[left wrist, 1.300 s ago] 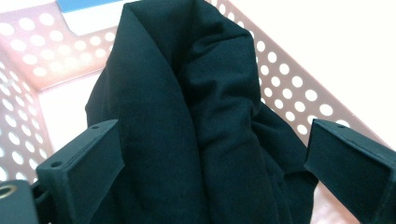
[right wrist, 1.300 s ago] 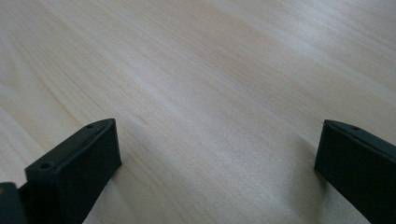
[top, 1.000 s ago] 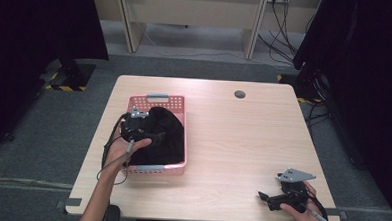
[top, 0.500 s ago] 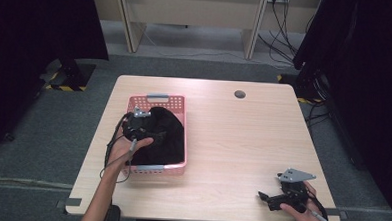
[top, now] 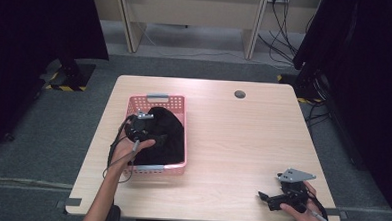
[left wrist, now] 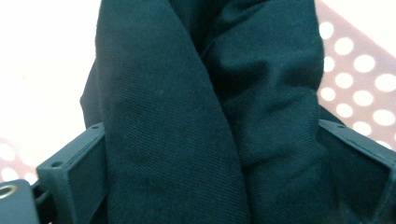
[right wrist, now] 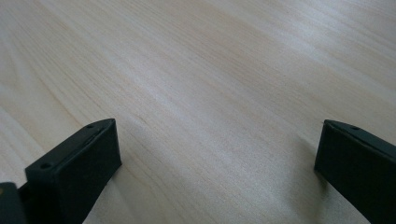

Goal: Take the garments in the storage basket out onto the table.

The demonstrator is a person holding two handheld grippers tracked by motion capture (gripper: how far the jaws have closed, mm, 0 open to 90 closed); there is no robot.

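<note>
A dark, nearly black cloth lies bunched in a pink perforated basket on the left half of the table. My left gripper is down in the basket at the cloth's left side. In the left gripper view, its jaws stand wide apart with a thick fold of the cloth between them, and the left gripper is open. My right gripper rests low at the table's front right corner, pointing left. The right gripper is open over bare wood, with nothing between its jaws.
The light wooden table has a round cable hole near its far edge. The pink basket wall with its round holes shows behind the cloth. Grey carpet, desk legs and cables lie beyond the table.
My left gripper has edged slightly right and deeper into the cloth in the basket. The right gripper has stayed put.
</note>
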